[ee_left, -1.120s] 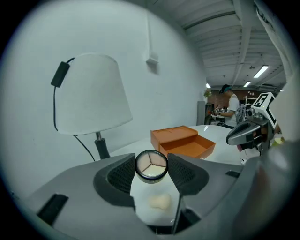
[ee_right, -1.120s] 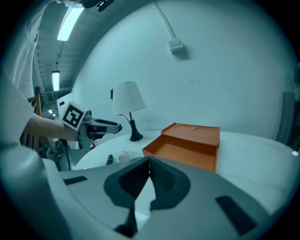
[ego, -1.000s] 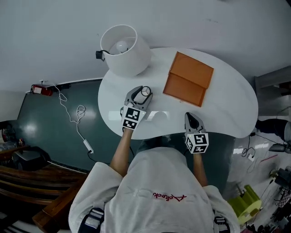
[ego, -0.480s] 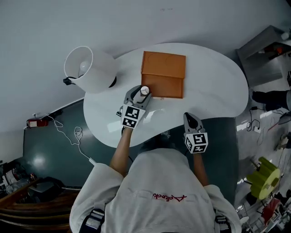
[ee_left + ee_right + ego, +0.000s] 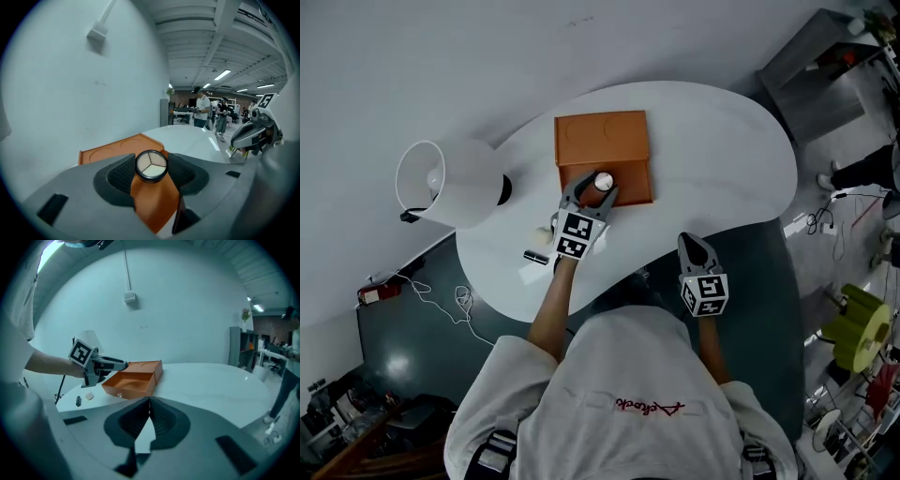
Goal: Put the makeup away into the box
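Makeup compact (image 5: 151, 165): round, black rim, three pale wedge pans.

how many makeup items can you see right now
3. A round compact held in the left gripper at the orange box; a small black tube and a small pale piece on the white table beside that gripper. More may lie hidden inside the box.

dark item (image 5: 534, 256): too small to name (pale one (image 5: 543, 235) too) | box (image 5: 602, 141): partly behind left gripper (image 5: 600, 186)
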Demonstrator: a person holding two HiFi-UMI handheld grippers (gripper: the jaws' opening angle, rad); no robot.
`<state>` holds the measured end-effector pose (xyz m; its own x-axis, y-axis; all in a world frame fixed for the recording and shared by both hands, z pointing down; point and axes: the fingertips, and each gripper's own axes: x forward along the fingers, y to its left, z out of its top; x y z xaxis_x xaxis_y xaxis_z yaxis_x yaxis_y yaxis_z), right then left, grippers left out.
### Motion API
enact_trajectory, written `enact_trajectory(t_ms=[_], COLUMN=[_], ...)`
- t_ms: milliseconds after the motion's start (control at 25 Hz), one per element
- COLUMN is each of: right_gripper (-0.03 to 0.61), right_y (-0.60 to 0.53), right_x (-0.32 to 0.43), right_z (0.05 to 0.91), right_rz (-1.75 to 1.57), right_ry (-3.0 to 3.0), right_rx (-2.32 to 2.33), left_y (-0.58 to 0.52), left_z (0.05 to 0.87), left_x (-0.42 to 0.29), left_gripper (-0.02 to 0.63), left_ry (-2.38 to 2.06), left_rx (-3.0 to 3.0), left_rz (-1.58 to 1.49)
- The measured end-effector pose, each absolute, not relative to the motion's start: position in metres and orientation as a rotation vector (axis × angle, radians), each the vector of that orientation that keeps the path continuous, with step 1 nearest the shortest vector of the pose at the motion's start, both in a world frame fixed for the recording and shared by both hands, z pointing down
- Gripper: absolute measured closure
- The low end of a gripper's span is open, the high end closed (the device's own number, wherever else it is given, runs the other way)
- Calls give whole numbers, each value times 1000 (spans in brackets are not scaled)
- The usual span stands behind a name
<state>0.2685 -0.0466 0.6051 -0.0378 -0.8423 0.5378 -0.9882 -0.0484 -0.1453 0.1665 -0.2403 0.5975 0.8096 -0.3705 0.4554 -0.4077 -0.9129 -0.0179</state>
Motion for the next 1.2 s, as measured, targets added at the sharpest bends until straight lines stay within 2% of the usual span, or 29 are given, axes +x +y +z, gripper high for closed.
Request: enact_trajectory(t_ms=[560, 920, 1200], right_gripper=[558, 558, 558], right_y=[-61, -61, -63], right_x=[270, 273, 271], right_z=[624, 628, 628], right_rz=[790, 800, 794], right_ry=[-1931, -1926, -1938], right_rx=[1929, 1924, 1909], left_y=[-243, -233, -235], left_z=[673, 701, 713], left_x=[193, 194, 193], left_gripper=[393, 393, 393], left_ry=[-429, -306, -279], left_rx=[2814, 2738, 2639], left_rz=[969, 1244, 1313])
